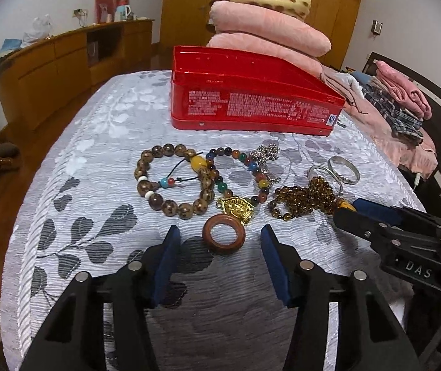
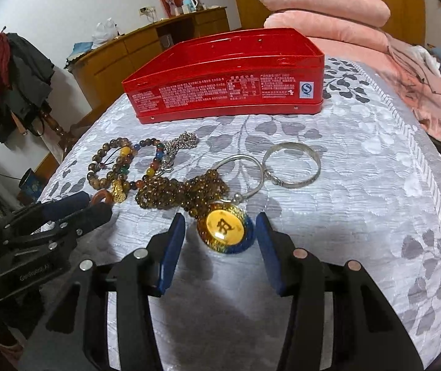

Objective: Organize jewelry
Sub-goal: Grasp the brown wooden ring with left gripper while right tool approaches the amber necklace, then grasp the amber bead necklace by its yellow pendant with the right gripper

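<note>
On leaf-print bedspread (image 1: 103,142): red tin (image 1: 251,105), wooden cabinets (image 1: 65,58) behind.

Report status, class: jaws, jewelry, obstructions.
Left gripper open, jaws flanking brown wooden ring. Right gripper open around round yellow pendant. Open red tin box waiting behind. Nothing obstructing.

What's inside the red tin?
Can't tell. The red tin stands open-topped on the bedspread, but both wrist views sit too low: only its inner far wall shows, nothing above the rim. The floor is hidden. All visible jewelry lies outside, in front.
</note>
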